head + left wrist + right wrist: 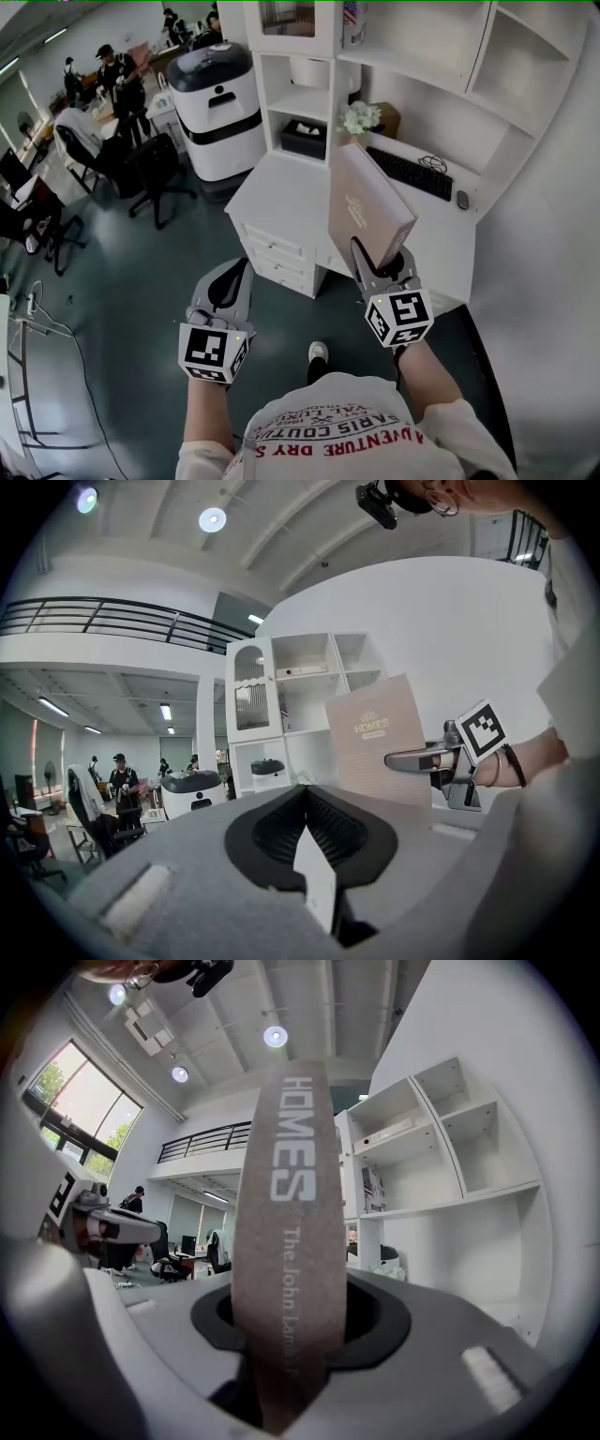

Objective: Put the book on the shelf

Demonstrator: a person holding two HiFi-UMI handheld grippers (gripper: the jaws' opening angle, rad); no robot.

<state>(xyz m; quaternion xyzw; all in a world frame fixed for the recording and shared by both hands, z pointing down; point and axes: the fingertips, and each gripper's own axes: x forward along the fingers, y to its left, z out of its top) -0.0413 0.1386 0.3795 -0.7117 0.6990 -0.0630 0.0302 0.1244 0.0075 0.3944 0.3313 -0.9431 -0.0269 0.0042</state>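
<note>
A pinkish-brown book [370, 211] stands upright in my right gripper [380, 264], whose jaws are shut on its lower edge. In the right gripper view its spine [286, 1241] fills the middle between the jaws, with the white shelf unit [422, 1138] behind it to the right. The book is held over the white desk [281, 192], in front of the shelf unit [422, 56]. My left gripper [239, 274] hangs lower and to the left over the floor, jaws together and holding nothing. The left gripper view shows the book [375, 742] and the right gripper [422, 758] off to its right.
A keyboard [408, 173], a mouse [462, 199] and a flower pot [361, 117] are on the desk. A white and black machine [216, 98] stands left of the desk. Office chairs [155, 169] and people [117, 70] are at the far left.
</note>
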